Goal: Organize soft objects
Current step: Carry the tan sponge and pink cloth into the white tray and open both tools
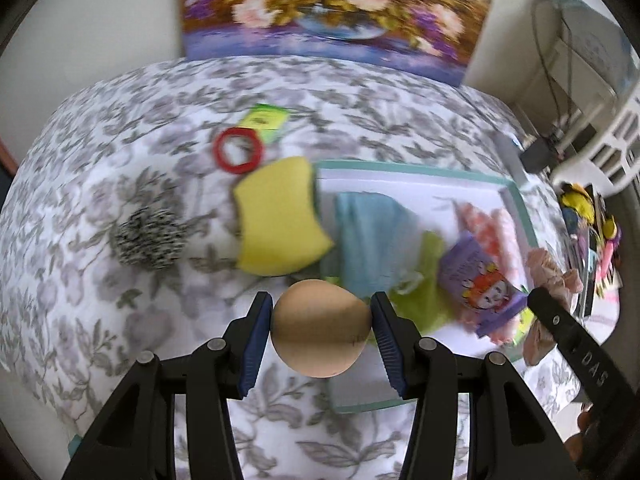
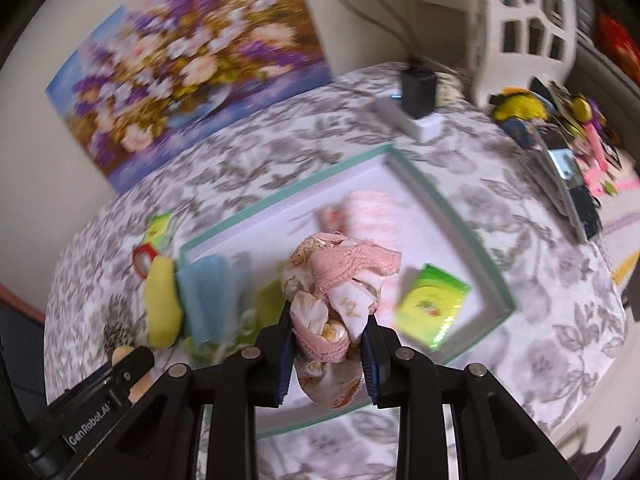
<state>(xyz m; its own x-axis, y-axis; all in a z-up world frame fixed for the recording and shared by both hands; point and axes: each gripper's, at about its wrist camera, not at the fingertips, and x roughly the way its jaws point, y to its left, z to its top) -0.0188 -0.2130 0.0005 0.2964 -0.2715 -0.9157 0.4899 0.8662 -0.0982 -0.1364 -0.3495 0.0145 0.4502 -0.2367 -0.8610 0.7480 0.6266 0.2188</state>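
Left gripper (image 1: 322, 326) clamped on beige ball (image 1: 320, 326), both blue pads pressed to its sides, ball clear of the bedspread and hanging just at the near-left edge of the tray (image 1: 520, 200). Right gripper (image 2: 329, 344) closed on pink cloth bundle (image 2: 340, 304), jaws narrow, fabric squeezed and bulging above and below the pads, held above the tray's near part. Both loads apparently bound for the tray; neither set down yet.

Progress, judged from layout: roughly midway. Already inside the tray: blue ribbed cloth (image 1: 368, 232), lime green cloth (image 1: 424, 280), fuzzy pink item (image 2: 372, 208), purple packet with cartoon print (image 1: 480, 284), green packet (image 2: 432, 300). Yellow sponge (image 1: 280, 220) leaning on the tray's left rim, half out, probably needs a nudge in. Still out on the floral bedspread (image 1: 120, 120): black-and-white pom-pom (image 1: 150, 238), red ring (image 1: 239, 150), green card or packet (image 1: 266, 118) behind the ring. Cannot tell whether ring and card count as soft items.

Look of the held things: ball smooth, matte tan, slightly egg-shaped under the squeeze, small dark mark low on the right side; likely foam or rubber, gives a bit. Bundle is knotted or scrunched fabric, pink lace strip over cream cloth with yellowish print, loose folds; could snag or unravel on release. Heavy motion blur across both views, fine detail unreliable.
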